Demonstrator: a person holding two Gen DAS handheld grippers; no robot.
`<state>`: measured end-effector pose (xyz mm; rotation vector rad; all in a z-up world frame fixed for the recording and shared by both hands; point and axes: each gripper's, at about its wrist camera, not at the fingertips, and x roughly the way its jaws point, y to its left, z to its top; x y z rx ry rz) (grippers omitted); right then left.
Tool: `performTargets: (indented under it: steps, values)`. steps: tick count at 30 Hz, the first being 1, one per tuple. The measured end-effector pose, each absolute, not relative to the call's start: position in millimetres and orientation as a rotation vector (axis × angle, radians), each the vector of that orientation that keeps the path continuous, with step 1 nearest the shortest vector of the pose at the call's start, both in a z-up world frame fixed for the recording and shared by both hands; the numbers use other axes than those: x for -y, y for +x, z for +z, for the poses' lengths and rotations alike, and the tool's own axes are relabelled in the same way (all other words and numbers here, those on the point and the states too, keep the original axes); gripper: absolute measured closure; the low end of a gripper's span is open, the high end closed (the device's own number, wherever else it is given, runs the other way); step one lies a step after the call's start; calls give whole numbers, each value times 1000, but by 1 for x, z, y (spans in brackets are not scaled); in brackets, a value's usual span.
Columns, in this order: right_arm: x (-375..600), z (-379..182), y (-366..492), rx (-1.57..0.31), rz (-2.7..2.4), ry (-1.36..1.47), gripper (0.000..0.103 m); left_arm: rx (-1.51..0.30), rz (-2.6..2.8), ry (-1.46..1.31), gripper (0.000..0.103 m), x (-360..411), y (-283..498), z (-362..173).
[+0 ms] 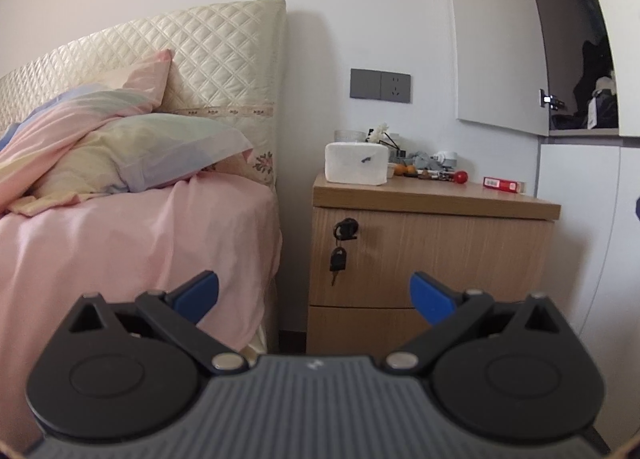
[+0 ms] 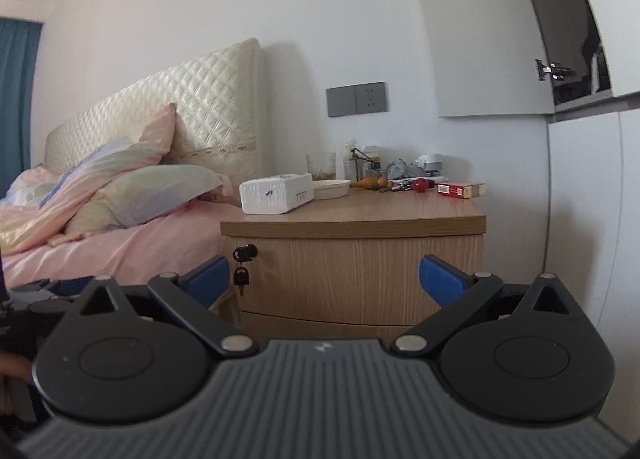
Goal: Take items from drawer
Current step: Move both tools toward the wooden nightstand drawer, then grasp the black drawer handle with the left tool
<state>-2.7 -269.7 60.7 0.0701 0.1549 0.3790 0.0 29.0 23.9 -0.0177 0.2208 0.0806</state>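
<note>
Two hand-held grippers face a light wood-grain bedside cabinet [image 1: 432, 255] beside a bed made up with a pink sheet [image 1: 132, 243] and a cream quilted headboard [image 1: 192, 51]. The left gripper [image 1: 314, 295] and the right gripper [image 2: 325, 279] both show blue-padded fingers spread wide, holding nothing and touching nothing.

The upper drawer with the curved front [image 2: 360, 275] sits fully closed; a black lock with a dangling key [image 1: 340, 247] marks its left end. A second closed drawer front [image 1: 360, 329] lies below it. Whatever is inside cannot be seen.

The task appears to stand at its opening step: the approach, with no drawer yet pulled. The next move likely calls for finding a purchase on the drawer front, since no handle is visible; its lower edge, above the seam between the two drawers, looks the probable grip. Whether the lock is engaged cannot be told.

On the tabletop [image 2: 384, 211] rest a white rectangular textured box [image 2: 276, 193], a glass tumbler [image 2: 321, 166] and a red-and-white carton [image 2: 460, 190]. Its printing is too small to read. A grey wall switch-and-socket plate [image 1: 380, 85] carries no legible writing.
</note>
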Motion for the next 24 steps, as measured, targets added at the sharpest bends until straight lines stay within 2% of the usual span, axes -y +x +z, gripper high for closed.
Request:
performTargets:
  steps: [12,24]
  values:
    - [342,24,161,-237,351,7,0,-290,-24,90,0,-34,122,22]
    - [358,-23,235,-330,424,91,0,-389,-124,133,0,-48,230,-6]
